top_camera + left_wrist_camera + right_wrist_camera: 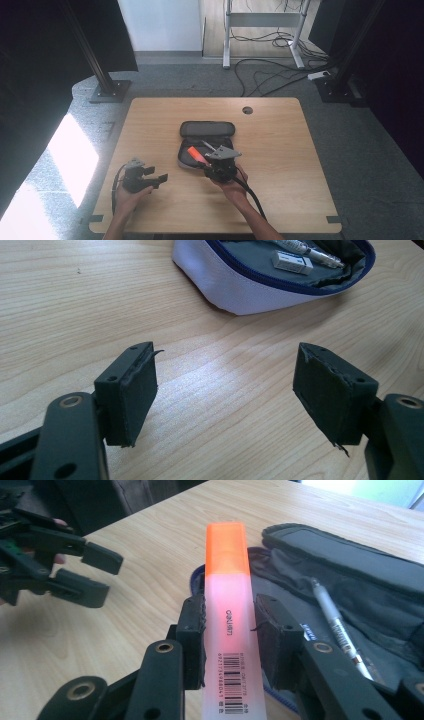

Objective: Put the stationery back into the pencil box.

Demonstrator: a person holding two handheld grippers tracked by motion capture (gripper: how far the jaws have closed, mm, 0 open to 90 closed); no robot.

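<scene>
One orange-capped highlighter (227, 605) — translucent pink barrel, barcode.

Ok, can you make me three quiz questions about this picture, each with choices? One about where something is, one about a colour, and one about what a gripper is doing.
1. Where is the white eraser?
A. inside the open pencil case
B. on the bare table
C. on the floor

2. What colour is the highlighter cap?
A. green
B. orange
C. blue

3. What is the left gripper doing?
A. holding a pen
B. squeezing the case
C. open, holding nothing

Answers:
1 A, it lies beside a pen in the case.
2 B, the cap beyond the right gripper is orange.
3 C, only bare table shows between its jaws.
</scene>
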